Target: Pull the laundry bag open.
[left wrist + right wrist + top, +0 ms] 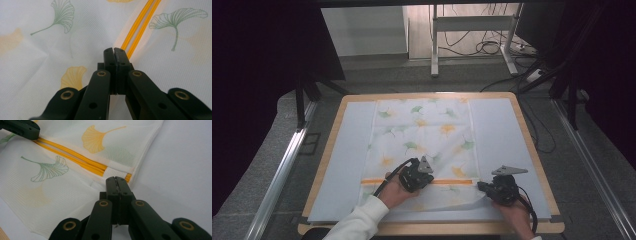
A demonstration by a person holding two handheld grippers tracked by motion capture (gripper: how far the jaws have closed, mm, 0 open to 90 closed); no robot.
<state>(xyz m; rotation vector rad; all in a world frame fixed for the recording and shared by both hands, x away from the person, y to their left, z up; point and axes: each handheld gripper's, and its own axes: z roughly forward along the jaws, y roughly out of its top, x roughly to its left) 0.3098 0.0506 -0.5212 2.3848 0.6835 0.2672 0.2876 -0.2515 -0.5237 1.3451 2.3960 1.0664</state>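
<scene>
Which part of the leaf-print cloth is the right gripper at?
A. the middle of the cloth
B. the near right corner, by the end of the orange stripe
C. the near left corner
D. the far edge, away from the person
B: the right gripper, jaws shut, sits at the cloth's near right corner, where the orange stripe ends.

Two hand-held grippers, both black. The left gripper (416, 175) carries a grey three-cornered plate on top, and a black cable loops from its back beside a white sleeve (357, 222), which lies to the left of the right gripper. The right gripper (499, 189) bears the same grey plate and its own black cable. In the gripper views each shows two flat black jaws, brass-ringed pivot holes on rounded black link arms, and small dark screw holes.
</scene>
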